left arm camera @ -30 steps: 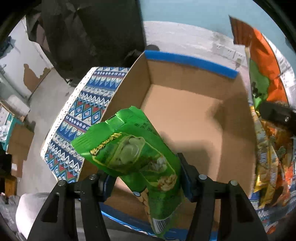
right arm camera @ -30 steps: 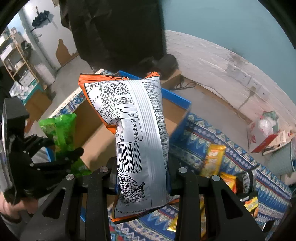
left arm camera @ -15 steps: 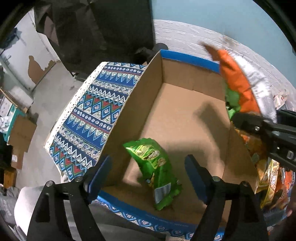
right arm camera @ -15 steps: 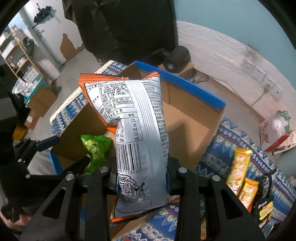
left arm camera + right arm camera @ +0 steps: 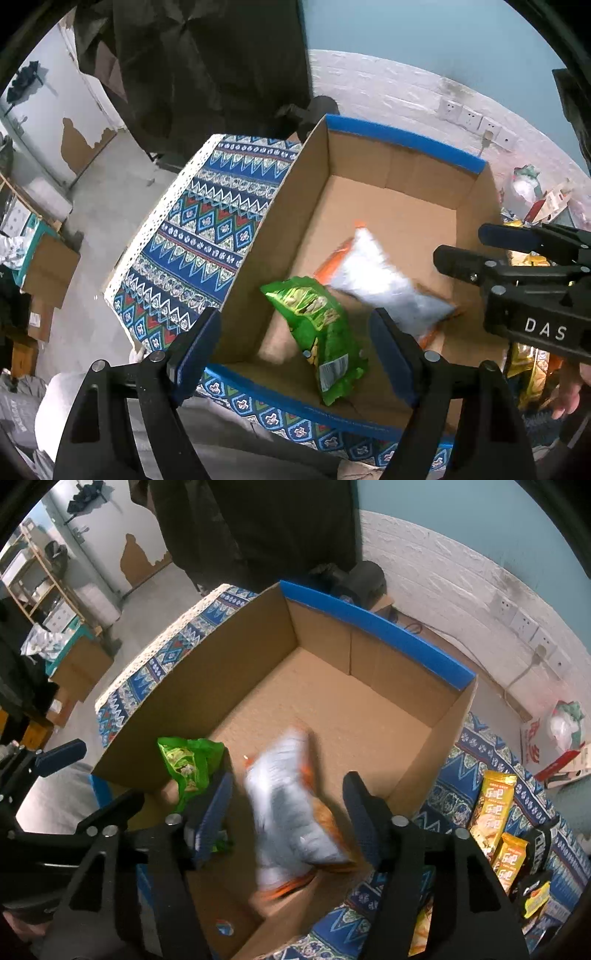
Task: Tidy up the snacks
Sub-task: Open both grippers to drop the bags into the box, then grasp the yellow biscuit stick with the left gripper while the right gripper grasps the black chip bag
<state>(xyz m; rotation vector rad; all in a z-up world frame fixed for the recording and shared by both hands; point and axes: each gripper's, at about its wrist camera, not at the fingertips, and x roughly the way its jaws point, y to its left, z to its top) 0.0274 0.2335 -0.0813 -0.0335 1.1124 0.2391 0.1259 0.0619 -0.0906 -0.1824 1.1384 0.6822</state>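
We look down past a table draped in a blue patterned cloth (image 5: 207, 236) with a white lace edge, onto a grey concrete floor (image 5: 96, 206). The wall (image 5: 424, 33) ahead of us is teal above and white painted brick (image 5: 443, 572) below, with a row of white sockets (image 5: 476, 122) and a cable hanging from one. To our left a pale wall (image 5: 110, 528) shows a patch of peeled paint, and a wooden shelf rack (image 5: 37, 579) stands near it. Cardboard boxes (image 5: 48, 273) sit on the floor. A dark sheet (image 5: 207, 62) hangs behind the table.
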